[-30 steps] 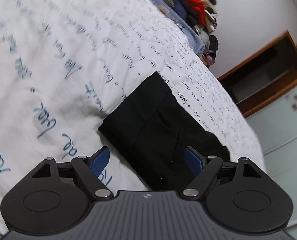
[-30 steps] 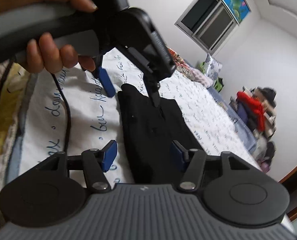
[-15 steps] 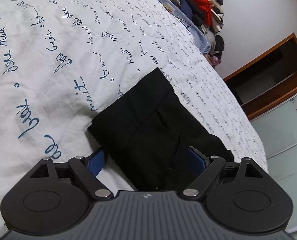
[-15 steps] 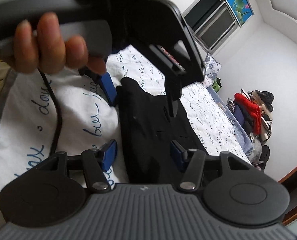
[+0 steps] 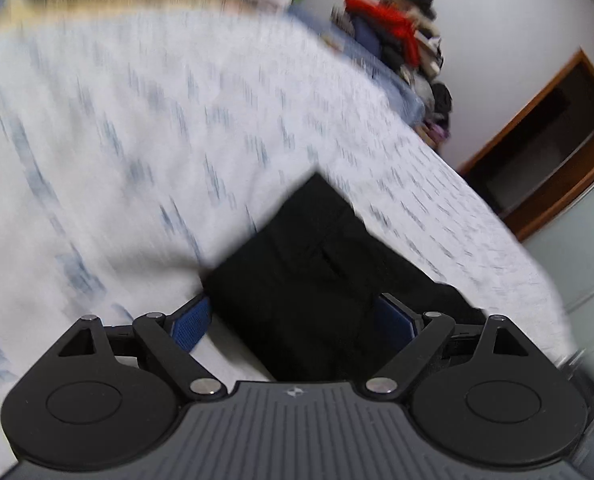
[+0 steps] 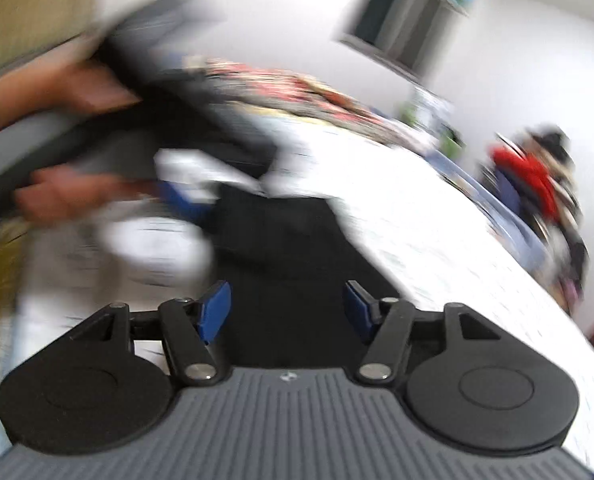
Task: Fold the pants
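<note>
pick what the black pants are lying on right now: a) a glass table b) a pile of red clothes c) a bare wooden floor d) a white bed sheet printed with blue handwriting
D: in the left wrist view the folded black pants lie flat on the white sheet with blurred blue script marks, and the red clothes pile sits far off by the wall.

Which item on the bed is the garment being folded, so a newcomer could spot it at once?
Start with the white bedsheet covered in blue handwriting. Near its lower edge, just ahead of the open left gripper, lie the black pants, folded into a compact rectangle. They are the only dark, plain item on the sheet.
</note>
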`<state>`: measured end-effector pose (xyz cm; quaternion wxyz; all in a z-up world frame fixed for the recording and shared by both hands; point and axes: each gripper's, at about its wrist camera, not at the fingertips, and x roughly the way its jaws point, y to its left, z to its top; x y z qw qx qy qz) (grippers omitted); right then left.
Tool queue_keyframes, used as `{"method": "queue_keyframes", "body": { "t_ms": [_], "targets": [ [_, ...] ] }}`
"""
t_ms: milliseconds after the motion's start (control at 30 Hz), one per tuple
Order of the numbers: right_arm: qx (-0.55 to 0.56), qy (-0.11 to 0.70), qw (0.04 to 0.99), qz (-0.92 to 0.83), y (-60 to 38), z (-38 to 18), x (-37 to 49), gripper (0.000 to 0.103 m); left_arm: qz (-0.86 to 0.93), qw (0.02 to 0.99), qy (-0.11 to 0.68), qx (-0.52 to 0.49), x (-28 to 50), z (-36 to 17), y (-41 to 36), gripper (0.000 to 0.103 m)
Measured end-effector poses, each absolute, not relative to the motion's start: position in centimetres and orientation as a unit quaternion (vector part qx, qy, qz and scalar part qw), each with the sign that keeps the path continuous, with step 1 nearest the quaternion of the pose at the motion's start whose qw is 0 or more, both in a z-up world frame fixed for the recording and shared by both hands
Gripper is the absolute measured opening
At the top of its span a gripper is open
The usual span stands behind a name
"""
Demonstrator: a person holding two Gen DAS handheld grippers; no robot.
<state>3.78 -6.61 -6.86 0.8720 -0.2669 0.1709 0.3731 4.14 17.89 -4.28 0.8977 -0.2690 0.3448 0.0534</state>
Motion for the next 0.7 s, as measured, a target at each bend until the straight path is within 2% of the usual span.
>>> {"method": "queue_keyframes", "body": {
  "t_ms": [100,200,267,333,433,533,600,633,667,700],
  "targets": [
    [-0.224,0.201,0.902,0.310,-12.3,-5.5,9.2,0.059,0.039,0.932,0.315,-0.174,4.2,-1.8,15.1,0.089],
    [-0.146,0.271,0.907,0.288,-17.5,-5.5,15.2,0.058,-0.019,0.943,0.319,-0.098,5.9,-1.2,11.3,0.089],
    [-0.065,0.316,0.900,0.293,-20.3,-6.1,18.7,0.054,-0.040,0.940,0.333,-0.061,7.4,-1.8,8.6,0.089],
    [0.019,0.350,0.886,0.305,-22.4,-7.0,21.5,0.043,-0.057,0.939,0.337,-0.027,8.6,-2.5,6.2,0.089],
    [0.088,0.381,0.862,0.321,-23.6,-8.8,24.1,0.039,-0.047,0.940,0.337,0.028,10.2,-3.4,3.5,0.089],
    [0.108,0.406,0.844,0.334,-23.1,-10.0,26.2,0.039,-0.044,0.941,0.330,0.057,11.5,-3.8,2.7,0.089],
    [0.110,0.425,0.827,0.351,-22.5,-10.8,27.1,0.019,-0.042,0.941,0.330,0.057,12.6,-4.1,3.0,0.089],
    [0.107,0.434,0.821,0.356,-22.1,-11.2,27.3,0.015,-0.033,0.941,0.332,0.055,13.1,-4.3,3.4,0.089],
    [0.088,0.436,0.822,0.356,-21.6,-11.4,27.2,0.006,-0.019,0.939,0.339,0.054,13.6,-4.7,4.0,0.089],
    [0.065,0.433,0.824,0.359,-21.3,-11.4,27.0,0.005,-0.005,0.937,0.347,0.053,14.2,-5.1,4.5,0.089]
  ]
}}
